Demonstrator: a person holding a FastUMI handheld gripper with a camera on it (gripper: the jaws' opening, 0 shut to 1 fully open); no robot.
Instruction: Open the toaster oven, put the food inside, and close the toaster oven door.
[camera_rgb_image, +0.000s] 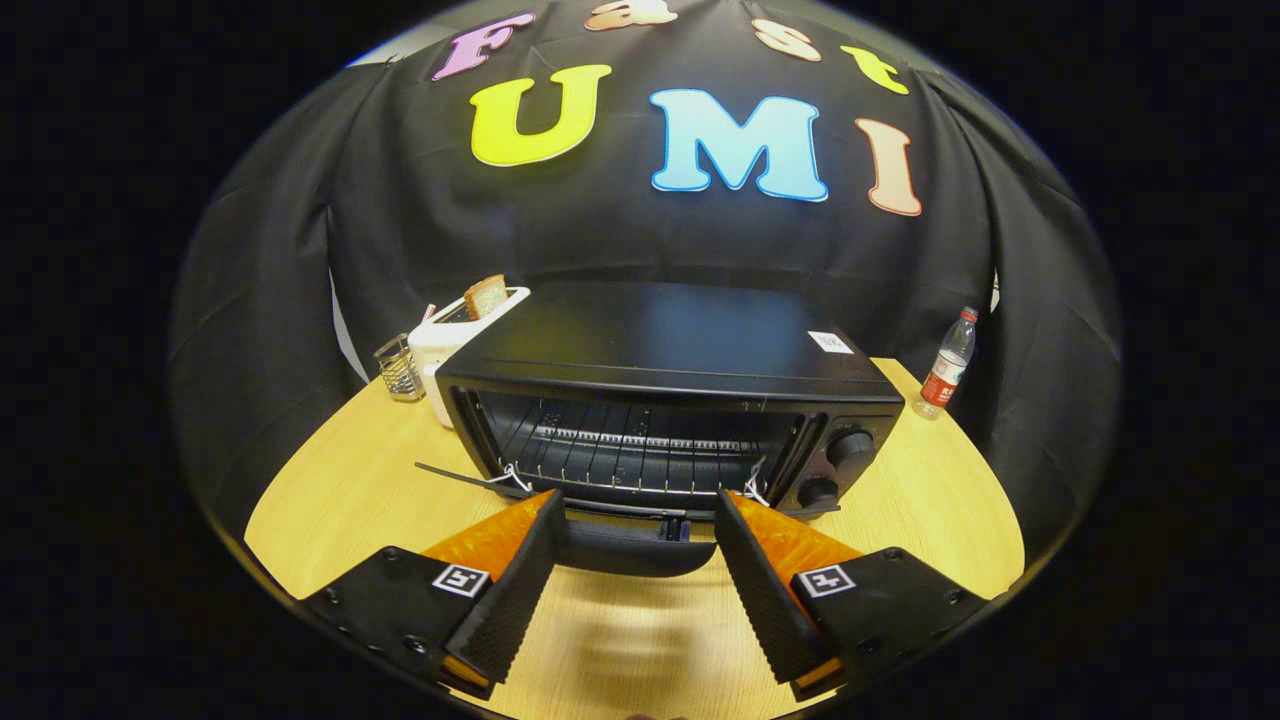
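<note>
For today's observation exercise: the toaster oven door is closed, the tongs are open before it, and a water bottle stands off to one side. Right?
Not quite. The gripper view shows the toaster oven door hanging open, its rack visible. The tongs are open before it, and the water bottle stands aside.

toaster oven (670, 345): black body, black knobs, dark wire rack inside
table (930, 490): pale wood grain
pop-up toaster (450, 345), centre left: white
toast slice (486, 296): brown
utensil holder (399, 368): silvery wire mesh
water bottle (948, 365), right: clear, red label, red cap
</note>
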